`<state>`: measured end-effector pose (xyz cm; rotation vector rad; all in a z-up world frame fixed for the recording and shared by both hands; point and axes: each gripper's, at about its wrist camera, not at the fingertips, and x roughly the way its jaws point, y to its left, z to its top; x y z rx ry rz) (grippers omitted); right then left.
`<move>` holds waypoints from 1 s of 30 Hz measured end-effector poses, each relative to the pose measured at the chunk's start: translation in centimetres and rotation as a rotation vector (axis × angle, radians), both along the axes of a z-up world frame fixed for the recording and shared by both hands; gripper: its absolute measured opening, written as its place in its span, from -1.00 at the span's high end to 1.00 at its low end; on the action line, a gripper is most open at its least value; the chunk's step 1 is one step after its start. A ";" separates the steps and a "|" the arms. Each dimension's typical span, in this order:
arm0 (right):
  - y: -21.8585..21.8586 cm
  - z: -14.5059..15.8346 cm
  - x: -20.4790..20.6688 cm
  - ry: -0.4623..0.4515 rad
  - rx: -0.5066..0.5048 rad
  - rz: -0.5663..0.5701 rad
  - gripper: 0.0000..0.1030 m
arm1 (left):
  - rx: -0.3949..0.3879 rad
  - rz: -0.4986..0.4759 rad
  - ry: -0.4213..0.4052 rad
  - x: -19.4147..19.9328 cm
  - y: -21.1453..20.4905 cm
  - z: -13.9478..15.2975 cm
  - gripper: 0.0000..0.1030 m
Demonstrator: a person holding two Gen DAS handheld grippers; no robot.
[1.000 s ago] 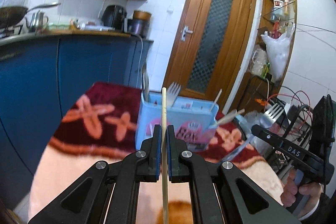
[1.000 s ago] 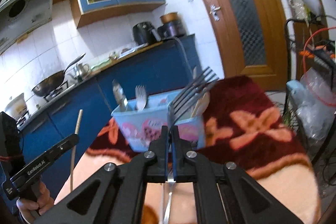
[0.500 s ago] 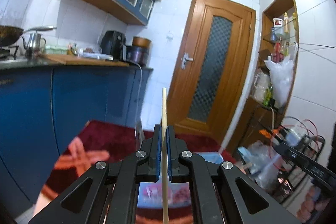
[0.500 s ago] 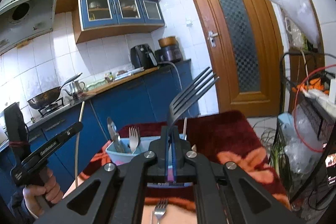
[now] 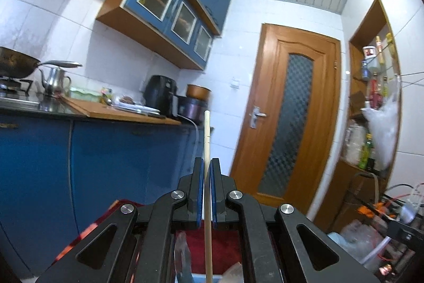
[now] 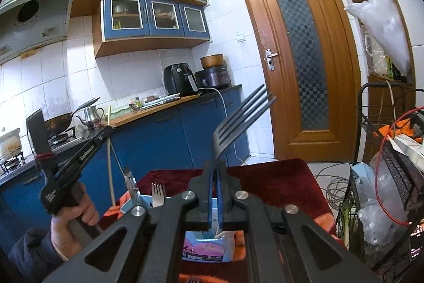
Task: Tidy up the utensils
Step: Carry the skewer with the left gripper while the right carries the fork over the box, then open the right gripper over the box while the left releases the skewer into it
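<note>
My left gripper [image 5: 207,163] is shut on a wooden chopstick [image 5: 207,134] that stands upright, its top level with the counter. In the right wrist view the left gripper [image 6: 107,129] holds the same chopstick [image 6: 110,163] above the left end of the light blue utensil box [image 6: 209,243]. My right gripper [image 6: 215,166] is shut on a dark metal fork [image 6: 238,121], tines up and tilted right, above the box. A fork [image 6: 158,194] and a spoon [image 6: 129,182] stand in the box. The box rim [image 5: 212,277] barely shows below the left gripper.
The box sits on a dark red flowered cloth [image 6: 278,184]. Blue cabinets and a counter [image 6: 159,108] with an air fryer and kettle stand behind. A wooden door [image 6: 299,57] is at the right, a wire rack [image 6: 384,163] with cables and bags beside it.
Both grippers have risen and tilted upward with their utensils. The box has dropped to the bottom of both views, and the left gripper now points at the wall and cabinets.
</note>
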<state>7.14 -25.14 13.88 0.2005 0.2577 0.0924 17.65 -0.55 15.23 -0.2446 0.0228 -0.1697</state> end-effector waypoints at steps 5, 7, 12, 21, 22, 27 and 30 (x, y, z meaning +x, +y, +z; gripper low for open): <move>0.2 -0.9 1.6 0.044 -0.031 0.020 0.93 | 0.012 0.060 0.005 1.7 -0.5 -1.8 0.91; 0.5 -1.4 2.1 0.062 -0.039 0.031 0.93 | 0.020 0.067 0.021 2.2 -0.6 -2.7 0.91; 1.4 -2.4 3.2 0.113 -0.081 0.032 0.93 | 0.051 0.062 0.055 2.8 -0.9 -4.3 0.91; 2.5 -3.9 4.9 0.196 -0.132 0.049 0.83 | 0.095 0.034 0.086 1.7 -1.1 -4.9 0.86; 2.6 -4.1 4.9 0.200 -0.129 0.048 0.83 | 0.098 0.031 0.089 1.5 -1.2 -4.9 0.78; 2.8 -3.7 4.3 0.173 -0.111 0.046 0.69 | 0.115 0.002 0.107 0.4 -1.1 -4.8 0.66; 3.0 -3.0 3.6 0.135 -0.108 0.045 0.62 | 0.112 -0.015 0.118 -0.7 -1.0 -4.2 0.66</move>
